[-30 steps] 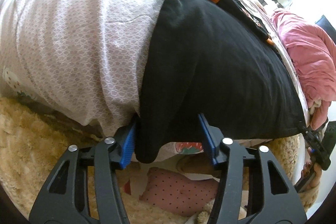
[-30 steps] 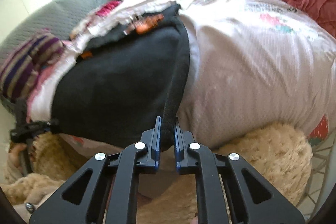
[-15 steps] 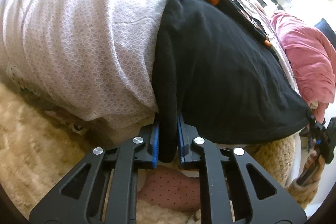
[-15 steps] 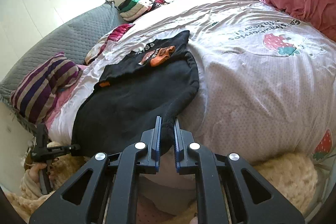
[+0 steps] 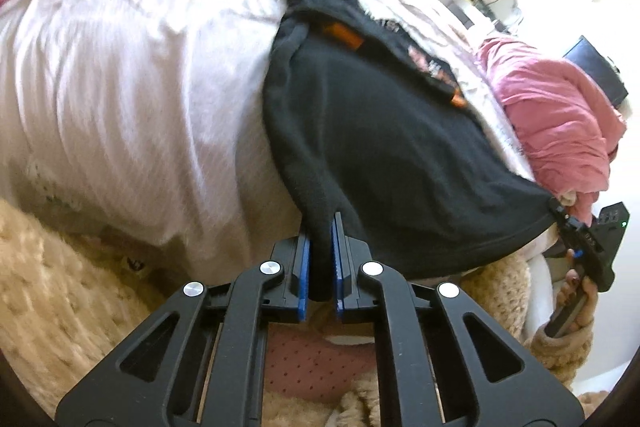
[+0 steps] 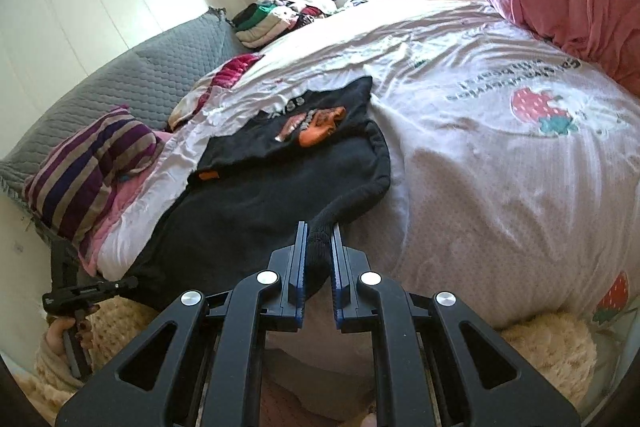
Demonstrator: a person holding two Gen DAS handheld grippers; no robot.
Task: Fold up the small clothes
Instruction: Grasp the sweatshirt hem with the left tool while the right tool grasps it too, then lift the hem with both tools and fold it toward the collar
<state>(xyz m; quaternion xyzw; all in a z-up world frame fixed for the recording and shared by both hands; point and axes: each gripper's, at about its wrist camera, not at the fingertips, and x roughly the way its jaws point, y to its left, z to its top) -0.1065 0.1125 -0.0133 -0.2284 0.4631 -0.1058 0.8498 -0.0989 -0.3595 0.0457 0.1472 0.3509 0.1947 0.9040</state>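
The black garment (image 6: 256, 203) lies spread near the edge of the white strawberry-print bedspread (image 6: 500, 163), its near corners pinched by the left gripper (image 5: 320, 223) and the right gripper (image 6: 318, 227). A striped pillow (image 6: 92, 159) lies just beside it, and a pink blanket (image 5: 560, 123) is heaped close by.

2 wrist fisheyes at the bed's near edge, facing inward

Each looks close along its own fingers across the black garment (image 5: 400, 147) (image 6: 260, 203) and quilt (image 5: 140, 87) (image 6: 500, 167); each catches the opposite gripper at its frame's side.
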